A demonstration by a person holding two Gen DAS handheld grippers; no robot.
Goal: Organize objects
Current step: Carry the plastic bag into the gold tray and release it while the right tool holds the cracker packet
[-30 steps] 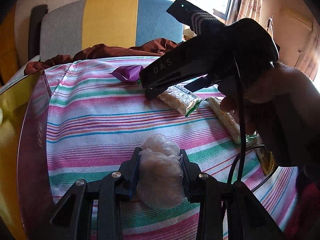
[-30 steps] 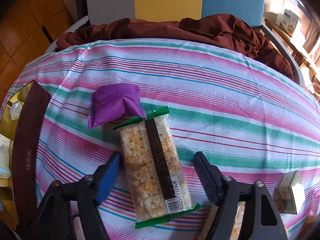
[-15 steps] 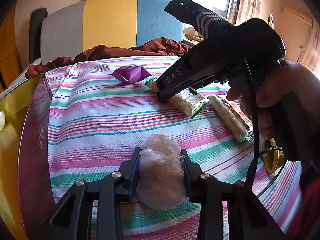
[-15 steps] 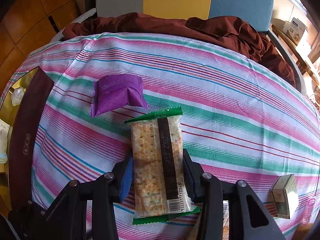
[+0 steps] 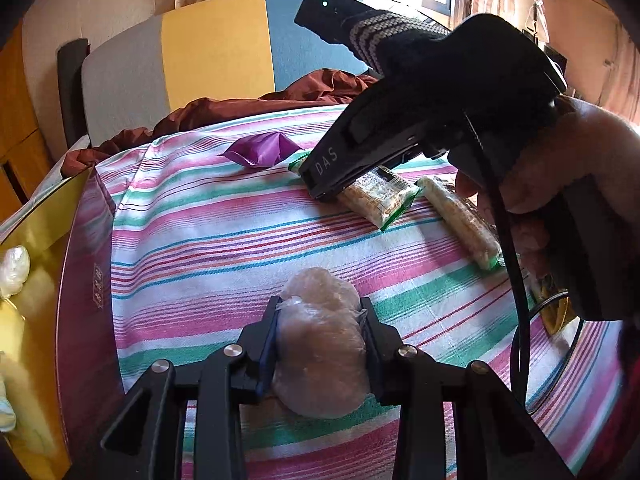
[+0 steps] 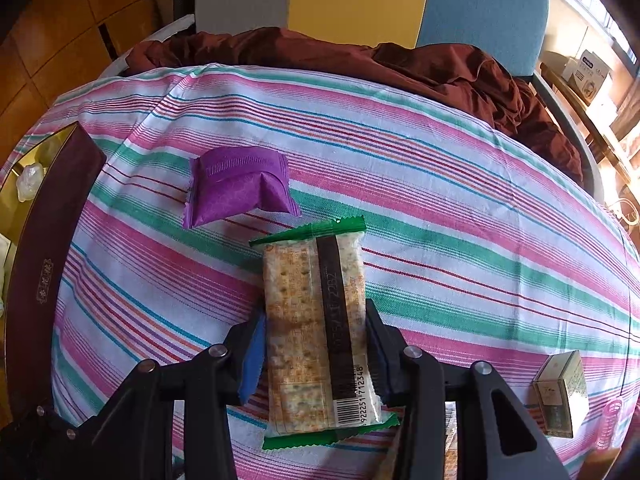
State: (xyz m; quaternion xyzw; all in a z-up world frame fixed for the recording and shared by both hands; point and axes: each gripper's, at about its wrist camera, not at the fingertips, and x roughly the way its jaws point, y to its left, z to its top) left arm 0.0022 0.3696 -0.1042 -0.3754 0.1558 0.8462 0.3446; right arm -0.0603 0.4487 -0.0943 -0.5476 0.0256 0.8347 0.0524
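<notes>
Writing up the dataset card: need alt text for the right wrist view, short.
The right gripper is closed on a clear, green-edged cracker packet lying on a striped tablecloth. A purple snack pouch lies just beyond it, a dark box sits at the left edge, and a small carton at lower right.

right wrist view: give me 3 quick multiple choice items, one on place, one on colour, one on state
1. Where does the purple packet lie relative to the cracker pack?
A. beyond it, to the left
B. under it
C. in the box

2. What colour are the cracker pack's sealed ends?
A. red
B. green
C. yellow

3. How do the jaws of the right gripper stand?
A. wide open over bare cloth
B. shut on the cracker pack
C. shut on the purple packet

Answers: 1 A, it sits apart on the striped cloth; 2 B, both crimped ends are green; 3 B, both pads press its sides.
</notes>
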